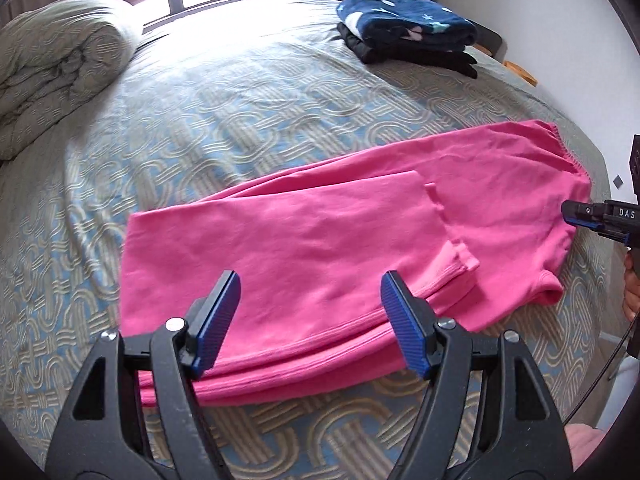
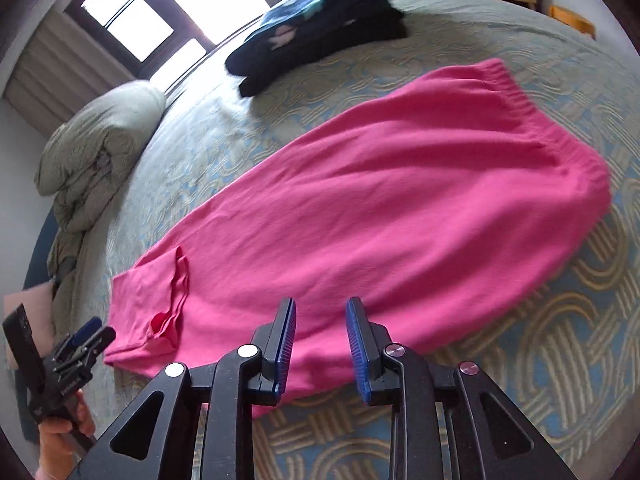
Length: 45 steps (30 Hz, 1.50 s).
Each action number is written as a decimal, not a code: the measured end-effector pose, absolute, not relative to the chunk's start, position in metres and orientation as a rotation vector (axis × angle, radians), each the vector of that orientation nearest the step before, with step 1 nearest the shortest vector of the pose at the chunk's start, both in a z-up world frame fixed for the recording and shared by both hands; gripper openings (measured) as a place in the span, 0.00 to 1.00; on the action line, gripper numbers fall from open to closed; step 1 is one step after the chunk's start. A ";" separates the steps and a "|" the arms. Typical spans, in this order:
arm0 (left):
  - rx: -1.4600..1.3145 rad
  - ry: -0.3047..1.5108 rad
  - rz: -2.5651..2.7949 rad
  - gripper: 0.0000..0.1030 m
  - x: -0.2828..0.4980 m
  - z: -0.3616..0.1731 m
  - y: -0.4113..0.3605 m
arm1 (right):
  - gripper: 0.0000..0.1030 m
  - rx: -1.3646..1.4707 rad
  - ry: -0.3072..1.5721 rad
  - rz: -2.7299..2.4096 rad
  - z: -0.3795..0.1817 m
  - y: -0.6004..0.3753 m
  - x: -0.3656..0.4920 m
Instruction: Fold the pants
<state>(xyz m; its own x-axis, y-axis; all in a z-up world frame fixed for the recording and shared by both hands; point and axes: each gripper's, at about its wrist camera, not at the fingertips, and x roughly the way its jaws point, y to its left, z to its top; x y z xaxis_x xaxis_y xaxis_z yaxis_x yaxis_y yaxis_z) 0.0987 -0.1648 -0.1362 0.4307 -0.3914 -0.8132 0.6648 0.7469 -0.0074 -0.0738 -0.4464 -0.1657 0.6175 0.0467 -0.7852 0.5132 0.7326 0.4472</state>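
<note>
Pink pants (image 1: 320, 240) lie flat on the bed, legs folded back so the cuffs (image 1: 460, 256) rest on the upper part. The elastic waistband (image 1: 560, 148) is at the right end. My left gripper (image 1: 311, 280) hovers over the folded end, open wide, with nothing between its blue pads. In the right wrist view the pants (image 2: 360, 200) stretch from the cuffs (image 2: 172, 308) to the waistband (image 2: 520, 92). My right gripper (image 2: 321, 304) is over their near edge, open by a narrow gap and empty. It (image 1: 576, 216) also shows at the right edge beside the waist. The left gripper (image 2: 86, 340) appears at lower left.
The bed has a blue and beige patterned cover (image 1: 240, 120). A folded navy star blanket on dark clothes (image 1: 404, 24) sits at the far side, and a rolled grey duvet (image 1: 56, 68) lies at the far left by the window. The bed's right edge is close to the waistband.
</note>
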 end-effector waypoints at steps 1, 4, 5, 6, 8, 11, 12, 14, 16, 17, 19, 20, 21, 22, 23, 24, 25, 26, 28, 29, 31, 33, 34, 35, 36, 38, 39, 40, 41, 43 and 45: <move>0.343 0.913 -0.689 0.71 0.097 -0.137 -0.174 | 0.27 0.753 0.856 -0.331 -0.167 -0.459 -0.083; 0.366 0.921 -0.720 0.71 0.092 -0.140 -0.198 | 0.27 0.879 0.793 -0.395 -0.172 -0.492 -0.109; 0.373 0.922 -0.726 0.71 0.090 -0.140 -0.204 | 0.27 0.912 0.773 -0.403 -0.173 -0.500 -0.114; 0.380 0.923 -0.729 0.71 0.088 -0.141 -0.210 | 0.28 0.934 0.760 -0.412 -0.173 -0.506 -0.117; 0.388 0.930 -0.739 0.71 0.083 -0.141 -0.217 | 0.30 0.954 0.744 -0.426 -0.174 -0.514 -0.123; 0.406 0.936 -0.757 0.71 0.076 -0.142 -0.227 | 0.31 0.969 0.733 -0.409 -0.176 -0.518 -0.127; 0.413 0.936 -0.759 0.71 0.073 -0.142 -0.229 | 0.32 0.973 0.730 -0.406 -0.177 -0.519 -0.129; 0.417 0.944 -0.762 0.71 0.069 -0.144 -0.233 | 0.32 0.978 0.727 -0.402 -0.177 -0.519 -0.131; 0.412 0.955 -0.770 0.71 0.065 -0.146 -0.237 | 0.33 0.980 0.724 -0.399 -0.177 -0.520 -0.137; 0.409 0.962 -0.780 0.71 0.063 -0.146 -0.239 | 0.34 0.980 0.724 -0.399 -0.176 -0.520 -0.138; 0.400 0.975 -0.800 0.71 0.058 -0.148 -0.244 | 0.35 0.984 0.720 -0.404 -0.177 -0.520 -0.142; 0.393 0.983 -0.817 0.71 0.055 -0.148 -0.246 | 0.35 0.987 0.717 -0.407 -0.177 -0.520 -0.142; 0.381 0.995 -0.844 0.71 0.052 -0.148 -0.247 | 0.36 0.988 0.717 -0.412 -0.177 -0.520 -0.144; 0.362 1.009 -0.871 0.71 0.049 -0.147 -0.248 | 0.40 0.984 0.720 -0.426 -0.177 -0.520 -0.146; 0.344 1.020 -0.894 0.71 0.046 -0.147 -0.249 | 0.40 0.977 0.723 -0.443 -0.177 -0.520 -0.148; 0.333 1.024 -0.910 0.71 0.043 -0.146 -0.250 | 0.40 0.974 0.719 -0.448 -0.178 -0.520 -0.150; 0.334 1.021 -0.914 0.71 0.041 -0.145 -0.250 | 0.41 0.978 0.716 -0.443 -0.178 -0.521 -0.154; 0.340 1.015 -0.908 0.71 0.040 -0.144 -0.250 | 0.41 0.986 0.714 -0.436 -0.179 -0.522 -0.155; 0.332 1.010 -0.895 0.71 0.041 -0.141 -0.247 | 0.48 1.004 0.701 -0.416 -0.180 -0.526 -0.157; 0.312 1.012 -0.889 0.71 0.043 -0.138 -0.243 | 0.50 1.015 0.691 -0.407 -0.181 -0.528 -0.158; 0.265 1.014 -0.876 0.71 0.051 -0.134 -0.236 | 0.59 1.044 0.669 -0.405 -0.181 -0.532 -0.155; 0.238 1.011 -0.853 0.75 0.059 -0.132 -0.227 | 0.63 1.056 0.648 -0.412 -0.180 -0.536 -0.150; 0.237 1.005 -0.832 0.78 0.064 -0.133 -0.223 | 0.64 1.057 0.641 -0.419 -0.180 -0.538 -0.146; 0.234 0.998 -0.803 0.78 0.069 -0.134 -0.218 | 0.65 1.057 0.636 -0.430 -0.180 -0.541 -0.142; 0.223 1.002 -0.783 0.78 0.075 -0.136 -0.214 | 0.66 1.059 0.629 -0.442 -0.180 -0.544 -0.138; 0.160 1.035 -0.761 0.78 0.087 -0.139 -0.203 | 0.68 1.077 0.594 -0.468 -0.182 -0.550 -0.133; 0.120 1.051 -0.752 0.78 0.093 -0.140 -0.197 | 0.69 1.099 0.568 -0.485 -0.185 -0.553 -0.131; 0.084 1.062 -0.742 0.78 0.097 -0.140 -0.192 | 0.69 1.126 0.541 -0.508 -0.187 -0.556 -0.131; 0.056 1.069 -0.734 0.78 0.101 -0.141 -0.187 | 0.69 1.144 0.519 -0.531 -0.187 -0.557 -0.130; 0.032 1.068 -0.714 0.78 0.106 -0.141 -0.180 | 0.65 1.137 0.517 -0.571 -0.183 -0.556 -0.125; 0.022 1.061 -0.703 0.78 0.110 -0.140 -0.173 | 0.18 1.065 0.558 -0.602 -0.176 -0.554 -0.115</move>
<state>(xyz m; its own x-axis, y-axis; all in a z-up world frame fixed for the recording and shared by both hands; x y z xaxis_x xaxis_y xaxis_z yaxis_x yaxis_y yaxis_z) 0.1097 -0.1734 -0.1396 0.2937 -0.5183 -0.8032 0.5383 0.7841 -0.3090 -0.1147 -0.5540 -0.1762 0.7108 -0.1814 -0.6796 0.6915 0.3575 0.6277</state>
